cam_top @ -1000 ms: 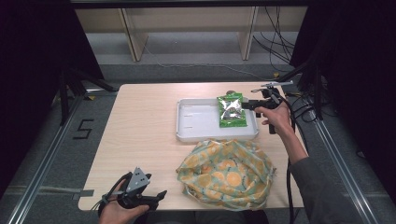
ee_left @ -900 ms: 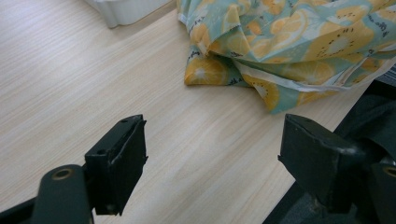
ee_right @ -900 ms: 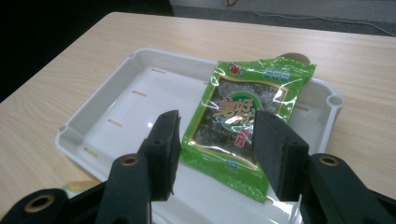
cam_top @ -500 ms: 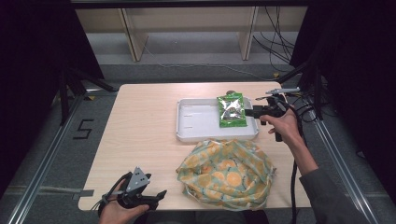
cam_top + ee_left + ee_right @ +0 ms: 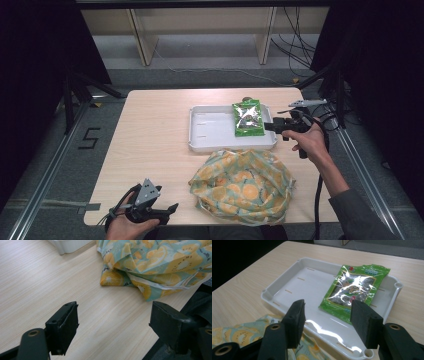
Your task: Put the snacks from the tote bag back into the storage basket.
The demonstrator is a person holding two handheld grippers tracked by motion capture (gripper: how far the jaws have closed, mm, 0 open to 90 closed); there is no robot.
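Green snack packet [image 5: 248, 118] lying flat inside the white tray [image 5: 210, 134], against the tray's right-hand wall as seen from above. Right gripper [image 5: 270, 126] held just outside that same wall, jaws spread apart and empty, aimed across the rim toward the packet. From the right gripper view: packet [image 5: 355, 290] directly ahead of the jaws and slightly beyond, tray rim [image 5: 329, 340] between. Long axis of the packet running from the tray's near wall to its far wall, crosswise to the jaw line; printed top end toward the far wall. Nearer arm: the right, by a wide margin. Left gripper [image 5: 165, 210] well apart from the tray, past the fruit-print cloth bag [image 5: 242, 186], at the table's [image 5: 150, 130] near edge, jaws likewise open and empty. Likely approach: over the right wall, onto the packet's near long edge.
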